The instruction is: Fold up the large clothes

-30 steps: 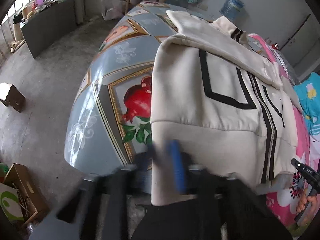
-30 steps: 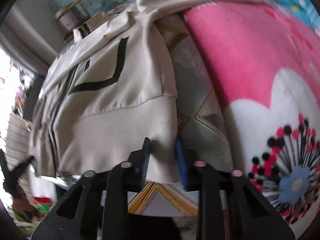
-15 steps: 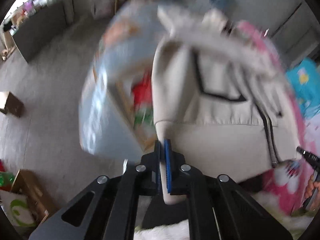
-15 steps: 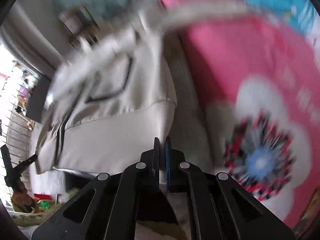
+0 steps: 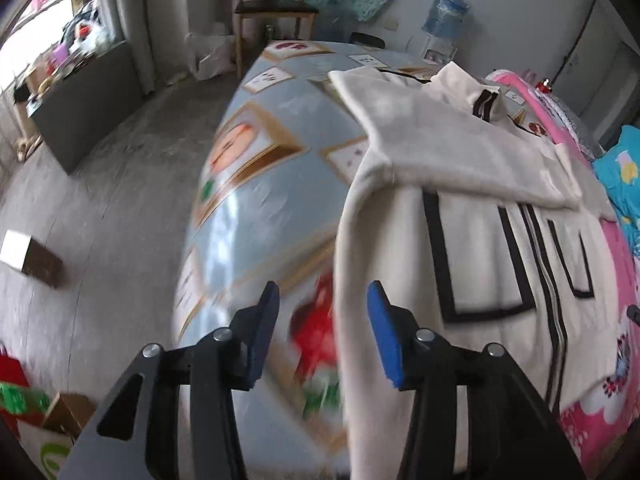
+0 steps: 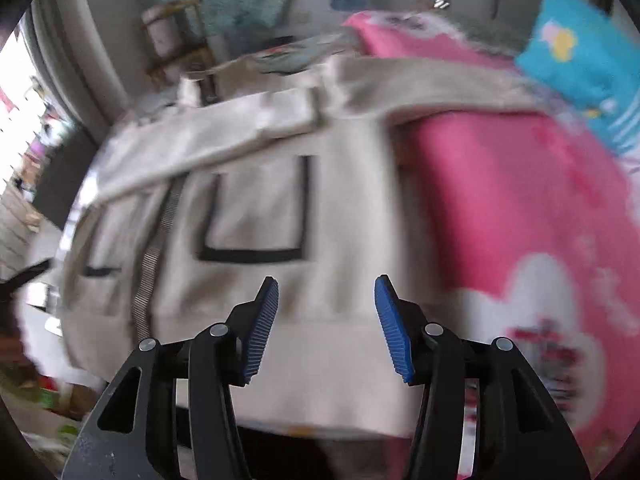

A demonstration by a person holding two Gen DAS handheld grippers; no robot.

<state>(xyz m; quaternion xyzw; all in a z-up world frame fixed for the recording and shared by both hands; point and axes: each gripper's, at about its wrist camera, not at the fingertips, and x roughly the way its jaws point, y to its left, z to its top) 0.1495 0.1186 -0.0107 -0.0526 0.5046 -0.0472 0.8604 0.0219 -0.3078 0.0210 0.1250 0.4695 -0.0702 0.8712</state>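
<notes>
Jacket, cream with black line trim and a centre zip, is spread face up on the bench, whose cloth is printed with fruit panels; its right edge lies over a pink blanket. One sleeve is already folded across the chest. The hem hangs at the near edge of the bench.

Both sets of fingers have just been opening and are now released. The left gripper is seen above the left edge of the jacket with nothing between its pads, and the right gripper above the hem near the right side, equally empty.

The step in hand is judged to be a regrip for the next fold. It would be done well if both hem corners were taken at matching points, through every layer, and carried up together so the zip stays straight and the folded sleeve is not dragged.

A cardboard box is seen on the floor at lower left; its contents cannot be made out.
</notes>
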